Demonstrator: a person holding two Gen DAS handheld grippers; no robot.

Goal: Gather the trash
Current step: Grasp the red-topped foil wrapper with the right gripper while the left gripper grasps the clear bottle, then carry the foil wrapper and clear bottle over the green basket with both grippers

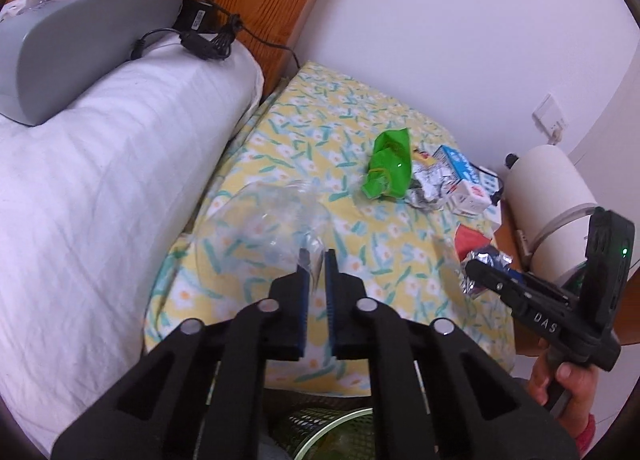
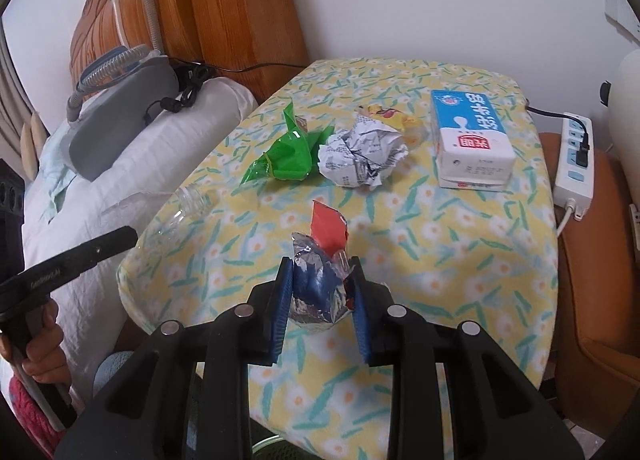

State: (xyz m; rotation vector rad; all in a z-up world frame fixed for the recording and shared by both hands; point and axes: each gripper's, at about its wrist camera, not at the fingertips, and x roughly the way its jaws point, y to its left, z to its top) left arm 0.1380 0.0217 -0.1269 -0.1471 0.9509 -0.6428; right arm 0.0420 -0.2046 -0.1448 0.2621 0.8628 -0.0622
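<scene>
On the flowered tabletop (image 2: 460,260), trash is gathered near the front edge, probably because the mesh bin (image 1: 320,432) stands just below. The foil wrapper (image 2: 320,288) is clamped between the pads of the right gripper (image 2: 320,300). The left gripper (image 1: 316,264) is closed on the clear plastic bottle (image 1: 264,223), pinched at its near end.

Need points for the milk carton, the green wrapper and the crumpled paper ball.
milk carton (image 2: 472,139), right wrist view, on its top face.
green wrapper (image 2: 290,159), right wrist view, on its wide middle.
crumpled paper ball (image 2: 362,157), right wrist view, at its centre.
</scene>
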